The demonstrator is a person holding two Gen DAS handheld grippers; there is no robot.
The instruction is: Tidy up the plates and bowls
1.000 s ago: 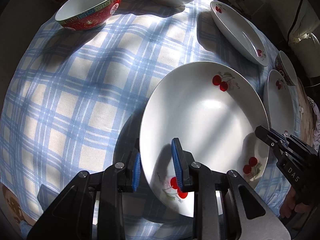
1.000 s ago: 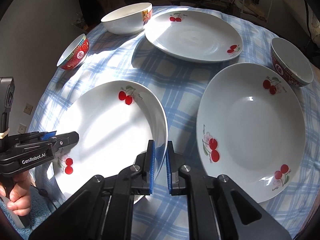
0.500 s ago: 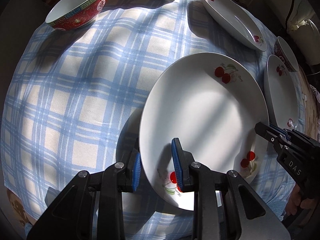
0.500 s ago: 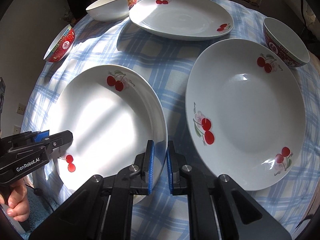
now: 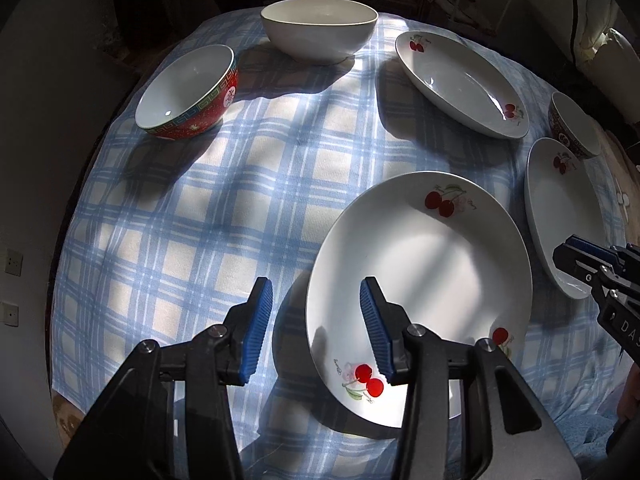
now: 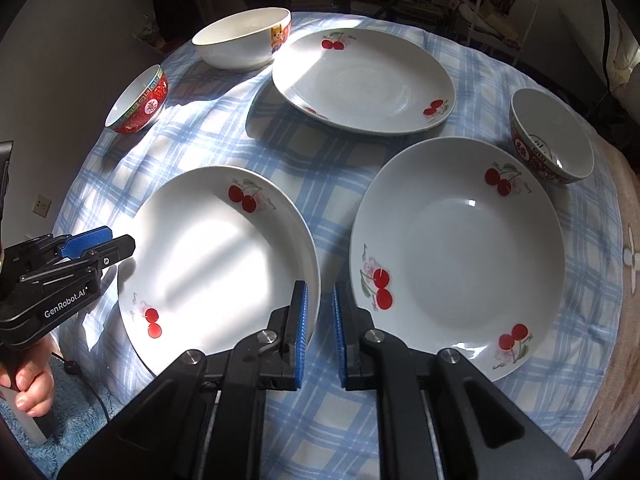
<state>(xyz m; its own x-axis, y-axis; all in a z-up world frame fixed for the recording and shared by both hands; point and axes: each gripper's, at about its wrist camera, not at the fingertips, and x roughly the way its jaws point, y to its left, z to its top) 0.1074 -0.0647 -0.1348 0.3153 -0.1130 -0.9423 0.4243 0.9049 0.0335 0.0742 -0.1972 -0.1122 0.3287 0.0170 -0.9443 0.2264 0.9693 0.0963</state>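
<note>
A white cherry-print plate [image 5: 420, 272] [image 6: 216, 256] sits on the checked tablecloth near the front. My left gripper [image 5: 316, 322] is open, its jaws astride the plate's left rim without touching it. My right gripper [image 6: 320, 330] stands at the plate's right rim with a narrow gap between its pads, the rim just ahead of the left pad. It is open. A second cherry plate [image 6: 456, 256] lies to the right and a third [image 6: 364, 84] further back.
A red patterned bowl [image 5: 188, 92] and a white bowl [image 5: 320, 28] stand at the back left. Another red bowl [image 6: 552, 144] stands at the right. The round table's edge [image 6: 616, 280] curves close on the right; a wall lies to the left.
Both grippers have opened and let go of the near plate's rim, the left one wide. Both have pulled back, so more of the table shows. The plate now rests flat.
</note>
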